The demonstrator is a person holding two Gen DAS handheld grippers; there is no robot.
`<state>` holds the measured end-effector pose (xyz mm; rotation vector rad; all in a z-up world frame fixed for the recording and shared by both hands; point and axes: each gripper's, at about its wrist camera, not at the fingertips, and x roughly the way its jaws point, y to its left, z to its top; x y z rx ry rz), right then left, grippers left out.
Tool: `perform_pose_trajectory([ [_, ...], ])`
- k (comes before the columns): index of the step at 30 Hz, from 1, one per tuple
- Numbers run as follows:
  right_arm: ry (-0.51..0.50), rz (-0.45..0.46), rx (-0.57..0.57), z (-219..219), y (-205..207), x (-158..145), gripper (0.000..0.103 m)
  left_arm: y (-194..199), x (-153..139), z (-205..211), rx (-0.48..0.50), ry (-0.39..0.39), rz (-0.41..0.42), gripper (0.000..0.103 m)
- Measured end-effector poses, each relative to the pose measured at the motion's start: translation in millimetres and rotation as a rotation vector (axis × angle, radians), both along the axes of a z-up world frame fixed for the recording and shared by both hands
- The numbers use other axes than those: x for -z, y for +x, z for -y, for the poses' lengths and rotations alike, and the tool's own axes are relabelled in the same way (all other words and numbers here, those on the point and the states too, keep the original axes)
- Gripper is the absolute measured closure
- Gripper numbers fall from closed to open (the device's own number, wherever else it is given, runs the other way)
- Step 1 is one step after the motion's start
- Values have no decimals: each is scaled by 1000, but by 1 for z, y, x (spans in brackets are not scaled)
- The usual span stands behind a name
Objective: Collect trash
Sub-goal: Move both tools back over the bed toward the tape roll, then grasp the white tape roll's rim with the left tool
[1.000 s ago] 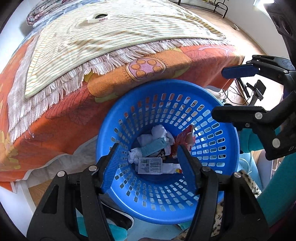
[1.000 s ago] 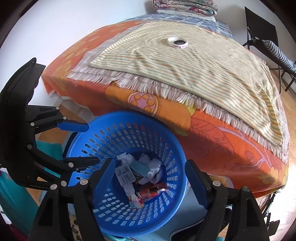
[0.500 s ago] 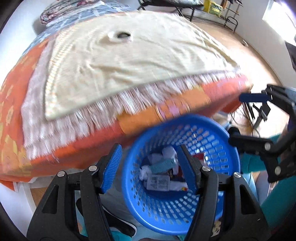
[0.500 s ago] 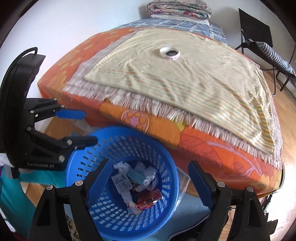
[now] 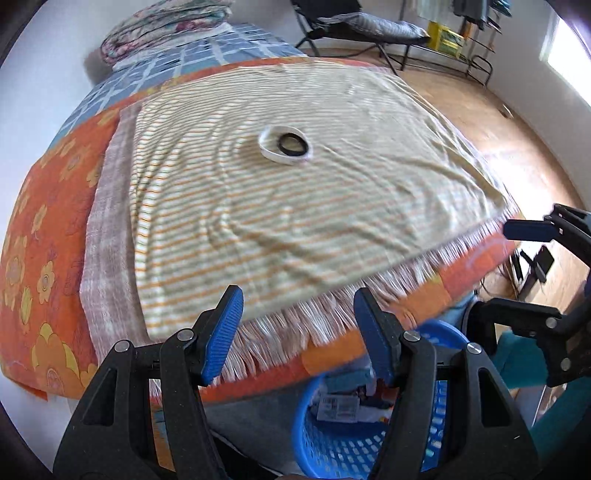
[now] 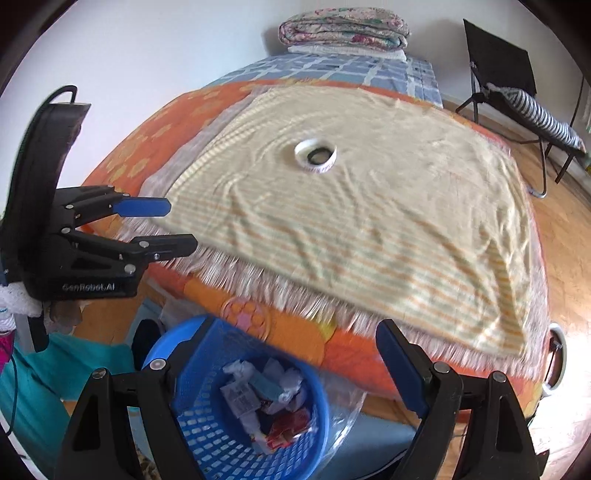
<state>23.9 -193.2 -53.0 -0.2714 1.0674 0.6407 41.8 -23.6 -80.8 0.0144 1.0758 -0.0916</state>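
Left tool (image 5: 297, 332), right tool (image 6: 291, 363): ribbed pads wide apart, empty | perforated plastic basket (image 6: 207, 439) | fringed striped cloth (image 5: 295, 206)

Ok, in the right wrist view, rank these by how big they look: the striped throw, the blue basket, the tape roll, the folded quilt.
Largest to smallest, as they appear:
1. striped throw
2. blue basket, though it sits nearest the camera, which inflates it
3. folded quilt, farthest away, so shrunk
4. tape roll
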Motion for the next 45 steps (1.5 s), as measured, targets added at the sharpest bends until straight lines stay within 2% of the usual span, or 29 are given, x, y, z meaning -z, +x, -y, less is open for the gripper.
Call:
perform_pose_trajectory([
  [9, -28, 134, -12, -5, 34, -11, 15, 48, -7, -19, -60, -23, 25, 39],
  [10, -22, 138, -12, -6, 38, -12, 15, 55, -9, -20, -68, -33, 27, 42],
  [18, -1, 117, 12, -13, 75, -14, 15, 116, -4, -33, -139, -107, -1, 73],
  [22, 53, 52, 59, -10, 99, -13, 16, 142, 9, -50, -215, -204, -35, 74],
  [25, 83, 14, 91, -9, 115, -10, 29, 159, 18, -60, -260, -256, -49, 74],
  [26, 89, 3, 102, -9, 122, -9, 31, 162, 21, -61, -269, -263, -53, 74],
  [29, 119, -28, 137, -8, 135, -5, 32, 174, 32, -67, -303, -296, -75, 87],
  [33, 160, -70, 174, -6, 148, -2, 35, 184, 42, -66, -320, -297, -89, 88],
  [38, 155, -77, 173, -10, 152, 3, 36, 189, 46, -64, -323, -311, -92, 88],
  [45, 144, -80, 184, -9, 157, 7, 36, 197, 56, -55, -313, -267, -109, 88],
])
